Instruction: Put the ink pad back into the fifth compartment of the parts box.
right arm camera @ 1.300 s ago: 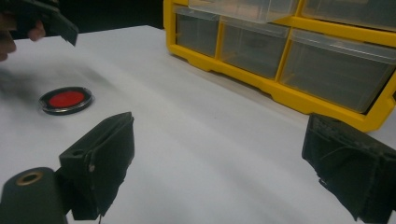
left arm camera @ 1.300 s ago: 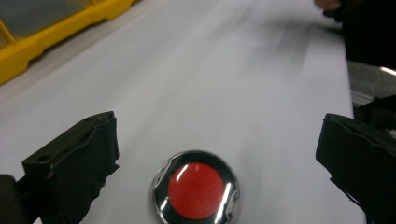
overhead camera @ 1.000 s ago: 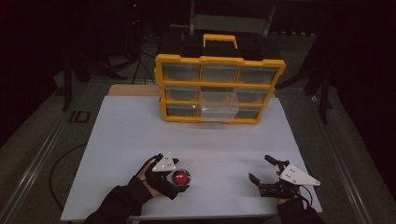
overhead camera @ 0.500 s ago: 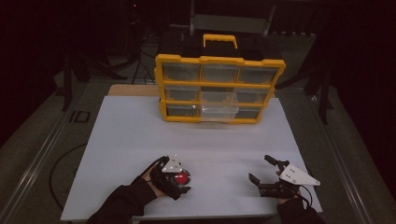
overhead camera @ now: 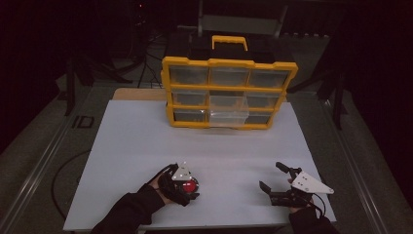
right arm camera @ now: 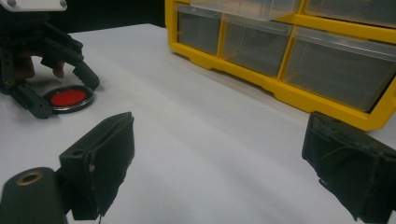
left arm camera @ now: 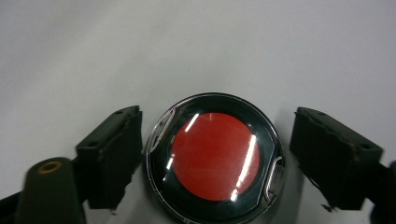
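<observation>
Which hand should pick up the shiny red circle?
Probably the left. The left gripper already has its open jaws on both sides of the red disc; the right gripper sits farther off, open over bare table.

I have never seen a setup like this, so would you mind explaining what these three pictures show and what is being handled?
There is no robot here: a person sits at a white table and holds a two-jaw gripper in each hand. The high view looks down from above the person. The other two pictures come from cameras riding on the grippers, looking along their black jaws. The left gripper is lowered over a round red disc in a dark shiny rim; its jaws stand on either side, open, not touching it. The right gripper is open over bare table and holds nothing. At the far edge stands a yellow drawer cabinet with one clear drawer pulled partly out.
</observation>
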A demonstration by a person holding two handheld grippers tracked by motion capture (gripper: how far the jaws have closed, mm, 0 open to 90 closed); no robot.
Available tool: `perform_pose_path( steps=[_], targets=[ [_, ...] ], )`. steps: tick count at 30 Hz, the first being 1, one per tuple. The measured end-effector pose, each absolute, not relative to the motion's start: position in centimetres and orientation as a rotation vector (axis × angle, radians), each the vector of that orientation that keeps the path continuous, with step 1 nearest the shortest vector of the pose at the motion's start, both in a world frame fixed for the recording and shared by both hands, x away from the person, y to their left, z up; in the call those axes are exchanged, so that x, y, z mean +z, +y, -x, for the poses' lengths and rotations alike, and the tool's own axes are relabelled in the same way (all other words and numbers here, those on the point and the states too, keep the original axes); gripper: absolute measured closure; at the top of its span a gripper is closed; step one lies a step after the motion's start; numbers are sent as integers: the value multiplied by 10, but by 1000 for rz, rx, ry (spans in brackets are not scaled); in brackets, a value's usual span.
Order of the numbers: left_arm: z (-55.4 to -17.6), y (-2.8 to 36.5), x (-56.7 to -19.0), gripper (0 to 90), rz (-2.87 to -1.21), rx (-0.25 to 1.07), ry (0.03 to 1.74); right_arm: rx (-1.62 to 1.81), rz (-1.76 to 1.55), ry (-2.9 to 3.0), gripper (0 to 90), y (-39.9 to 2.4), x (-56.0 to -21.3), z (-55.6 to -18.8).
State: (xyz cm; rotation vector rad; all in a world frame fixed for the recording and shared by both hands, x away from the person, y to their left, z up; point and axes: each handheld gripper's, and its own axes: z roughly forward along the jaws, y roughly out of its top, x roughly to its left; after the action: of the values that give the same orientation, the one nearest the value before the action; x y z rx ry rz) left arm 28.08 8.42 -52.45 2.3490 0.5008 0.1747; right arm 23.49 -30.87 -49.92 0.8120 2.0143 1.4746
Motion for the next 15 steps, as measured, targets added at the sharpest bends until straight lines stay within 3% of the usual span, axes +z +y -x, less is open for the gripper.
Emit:
perform_pose_path(
  steps=[2, 15],
  targets=[
    [-281, 86, -523, 298, -2348, 178, 507, 1473, -813, 2017, 95, -309, -499, -235],
    [-282, 84, -520, 307, -2370, 179, 486, 1476, -812, 2010, 95, -308, -499, -235]
  ],
)
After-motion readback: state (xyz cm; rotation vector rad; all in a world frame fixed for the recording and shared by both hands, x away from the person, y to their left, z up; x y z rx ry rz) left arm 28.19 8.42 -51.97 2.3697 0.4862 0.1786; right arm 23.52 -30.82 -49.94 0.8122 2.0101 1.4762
